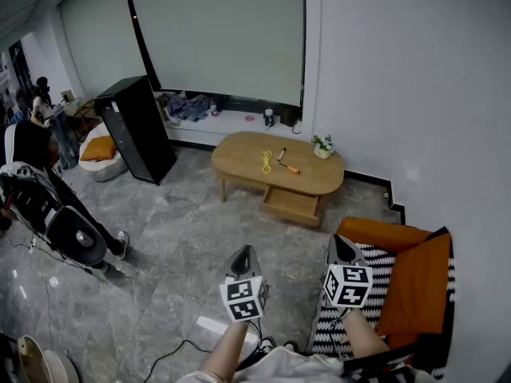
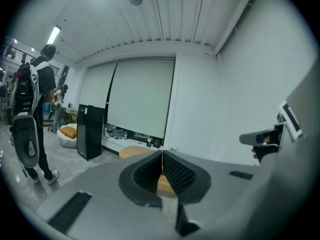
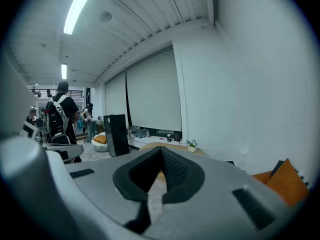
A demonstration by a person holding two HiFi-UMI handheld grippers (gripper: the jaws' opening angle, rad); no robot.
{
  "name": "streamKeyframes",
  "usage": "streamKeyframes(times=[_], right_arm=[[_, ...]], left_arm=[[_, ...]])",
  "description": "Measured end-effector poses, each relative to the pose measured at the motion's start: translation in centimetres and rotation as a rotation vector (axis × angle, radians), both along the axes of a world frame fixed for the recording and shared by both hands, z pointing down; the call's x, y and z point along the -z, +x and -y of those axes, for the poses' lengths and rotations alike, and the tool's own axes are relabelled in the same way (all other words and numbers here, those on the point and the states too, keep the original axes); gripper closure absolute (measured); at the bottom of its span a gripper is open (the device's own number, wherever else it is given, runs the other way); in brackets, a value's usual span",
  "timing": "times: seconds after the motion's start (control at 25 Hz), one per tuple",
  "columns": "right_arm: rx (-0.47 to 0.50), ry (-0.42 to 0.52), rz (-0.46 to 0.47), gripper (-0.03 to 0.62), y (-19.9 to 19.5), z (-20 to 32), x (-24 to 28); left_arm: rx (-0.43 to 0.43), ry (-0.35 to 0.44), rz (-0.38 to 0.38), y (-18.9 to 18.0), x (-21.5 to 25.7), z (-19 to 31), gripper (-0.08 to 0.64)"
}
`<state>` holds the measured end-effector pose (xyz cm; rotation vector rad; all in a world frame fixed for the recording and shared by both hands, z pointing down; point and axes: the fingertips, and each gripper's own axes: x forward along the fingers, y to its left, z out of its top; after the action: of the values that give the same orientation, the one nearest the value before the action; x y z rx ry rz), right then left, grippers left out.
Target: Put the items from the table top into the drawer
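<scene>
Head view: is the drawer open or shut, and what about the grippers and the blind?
drawer: pulled open.
left gripper: shut, empty.
right gripper: shut, empty.
window blind: rolled down.
yellow object: lying flat on coffee table.
pen: lying flat on the table.

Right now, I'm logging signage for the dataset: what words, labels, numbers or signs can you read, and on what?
No text here can be read.
On the black cabinet: a small pale label, too small to read.
On the left gripper and right gripper: the cubes carry square marker patterns only, no words.
</scene>
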<state>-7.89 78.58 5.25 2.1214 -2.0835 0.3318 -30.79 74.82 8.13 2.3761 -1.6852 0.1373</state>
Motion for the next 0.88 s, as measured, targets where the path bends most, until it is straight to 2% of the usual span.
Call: streamKeyframes(times=[0.12,0.4,0.72,0.88], right_arm=[[0.007,-0.011,0.001,0.600,-0.7,-0.2,-0.2],[0.013,-0.010,-0.035,0.600,-2.4,0.2,0.1],[-0.023,-0.036,-0.010,0.600,-3.6,0.9,-0.7],[-0.041,-0.060,-0.011,0.600,-3.2,0.7,-1.5]], left_arm=[[0.004,-0.013,-0.020,-0.3,0.9,-0.4,0.551],[-0.022,-0.023,-0.008,-1.3,0.6,0.0,0.551],[-0.046,0.000,0.027,-2.8,-0.2,1.7,0.551],[-0.068,-0.005,0.021,-2.3,-0.6,2.6,0.551]])
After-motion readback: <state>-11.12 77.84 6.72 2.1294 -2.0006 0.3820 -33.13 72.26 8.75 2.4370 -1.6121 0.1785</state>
